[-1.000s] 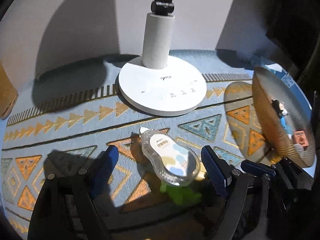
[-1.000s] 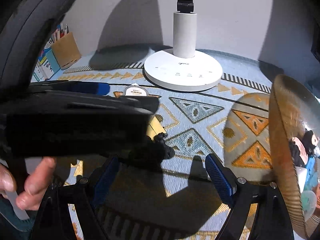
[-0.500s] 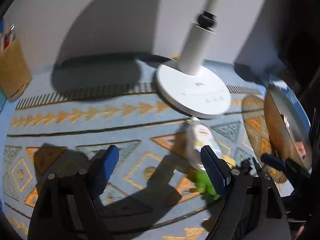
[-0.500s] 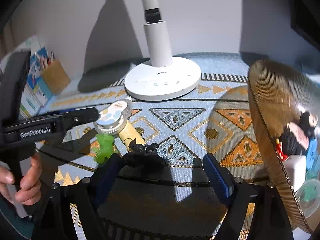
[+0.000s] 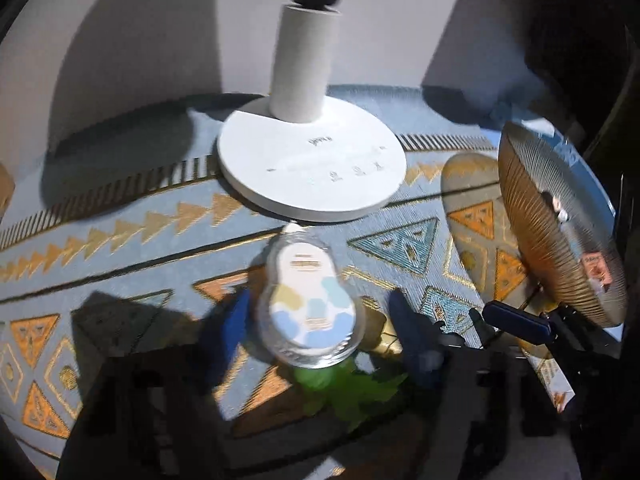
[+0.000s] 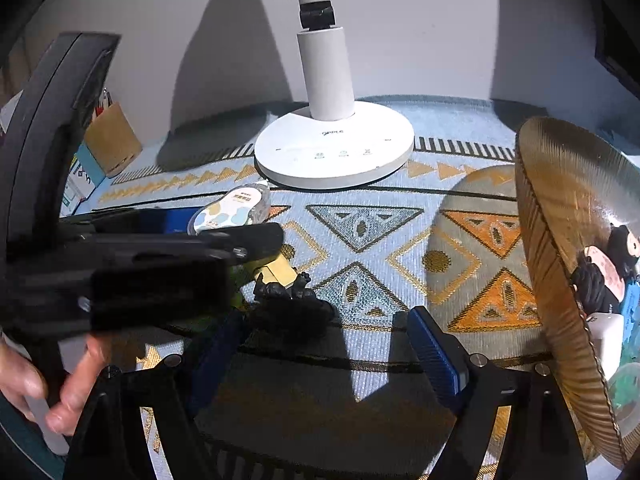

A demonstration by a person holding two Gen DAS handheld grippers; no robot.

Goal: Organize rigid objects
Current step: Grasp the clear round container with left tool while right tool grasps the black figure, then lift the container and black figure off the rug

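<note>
Patterned blue-and-orange rug point(image 6: 372, 224) under everything, white wall behind, lamp point(image 5: 312, 172) base at the back.

Left gripper point(image 5: 320, 320) — 0.5 s ago it had swung off to the left w/ the tape case by its right finger; now it's back on line, jaws spread wide either side of the tape case point(image 5: 310, 304), pads near but not clamped (frame is blurred, so contact can't be told for sure). Nothing gripped yet. Case lies flat on the rug, just in front of the lamp base, a green toy point(image 5: 344, 384) touching its near end.

Right gripper point(image 6: 320, 352) is open too, empty, hovering low behind a black toy point(image 6: 292, 304) — the toy sits just ahead of the fingers, nearer the left one.

Amber bowl point(image 6: 560, 264) at right, tipped on edge, holds several items already.

Meaning: left looks lined up for a pick of the case; judged next is close, lift, carry right to the bowl.
</note>
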